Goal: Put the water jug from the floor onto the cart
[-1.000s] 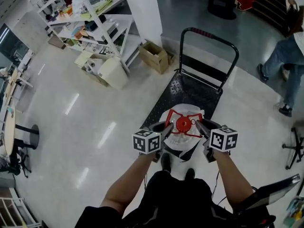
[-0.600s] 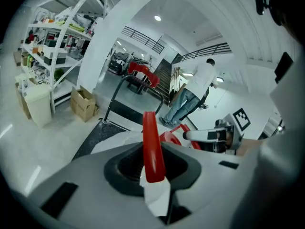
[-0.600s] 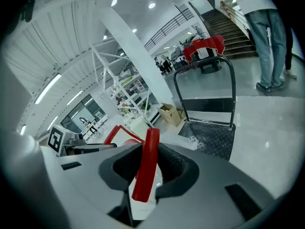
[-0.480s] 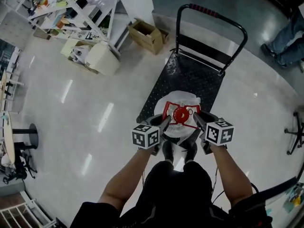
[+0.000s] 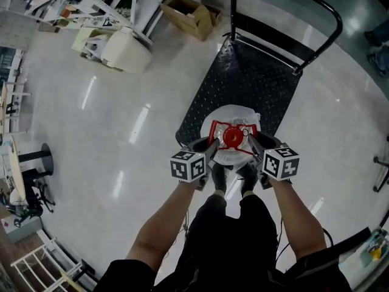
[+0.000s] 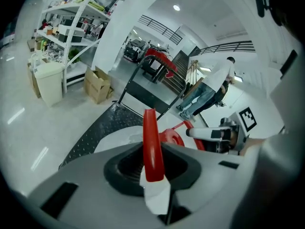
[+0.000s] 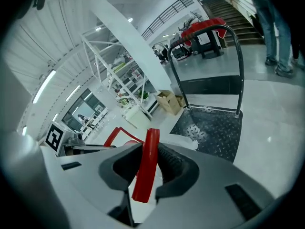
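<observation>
Observed white water jug (image 5: pixel 236 117) over near end of black cart (image 5: pixel 243 78); could not confirm contact with deck. Noted left gripper (image 5: pixel 210 148) and right gripper (image 5: pixel 253 143) clamped on jug's red handle (image 5: pixel 231 137), one at each side. Recorded two shoes (image 5: pixel 219 175) just behind jug. Logged cardboard box (image 5: pixel 185 12) and white bin (image 5: pixel 126 48) on floor (image 5: pixel 91 139), beside shelving (image 5: pixel 85 2), left of cart's far end.
</observation>
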Available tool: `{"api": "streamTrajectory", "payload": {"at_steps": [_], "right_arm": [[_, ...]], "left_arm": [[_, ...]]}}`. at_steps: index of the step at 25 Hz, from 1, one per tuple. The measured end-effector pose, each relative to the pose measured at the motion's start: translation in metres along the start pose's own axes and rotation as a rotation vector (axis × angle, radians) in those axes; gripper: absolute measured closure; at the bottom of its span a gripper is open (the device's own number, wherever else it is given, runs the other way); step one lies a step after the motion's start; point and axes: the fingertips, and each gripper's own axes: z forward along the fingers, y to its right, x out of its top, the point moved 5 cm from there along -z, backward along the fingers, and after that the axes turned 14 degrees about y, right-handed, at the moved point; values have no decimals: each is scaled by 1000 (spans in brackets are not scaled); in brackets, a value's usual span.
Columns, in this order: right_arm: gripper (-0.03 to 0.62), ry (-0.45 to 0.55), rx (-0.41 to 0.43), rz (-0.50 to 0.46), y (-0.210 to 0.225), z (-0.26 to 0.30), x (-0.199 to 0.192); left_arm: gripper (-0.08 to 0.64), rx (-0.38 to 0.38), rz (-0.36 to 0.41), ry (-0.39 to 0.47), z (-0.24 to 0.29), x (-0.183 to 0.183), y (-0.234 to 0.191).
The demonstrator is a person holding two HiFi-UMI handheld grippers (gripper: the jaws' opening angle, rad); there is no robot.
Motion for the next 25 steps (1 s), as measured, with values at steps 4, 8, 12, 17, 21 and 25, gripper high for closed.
{"api": "streamTrajectory", "payload": {"at_steps": [4, 8, 12, 17, 21, 25], "right_arm": [[494, 15, 5, 34, 10, 5, -7], [494, -26, 16, 58, 14, 9, -15], [494, -56, 20, 57, 14, 9, -28], [494, -36, -4, 41, 15, 9, -28], [492, -48, 15, 8, 10, 9, -32], [486, -57, 19, 1, 4, 6, -37]], "left_arm": [[488, -12, -29, 37, 7, -4, -11], [488, 16, -45, 34, 1, -12, -29], [488, 28, 27, -22, -7, -27, -40], [467, 41, 76, -25, -11, -33, -42], [401, 48, 93, -32, -19, -37, -48], [319, 53, 112, -28, -31, -36, -55]]}}
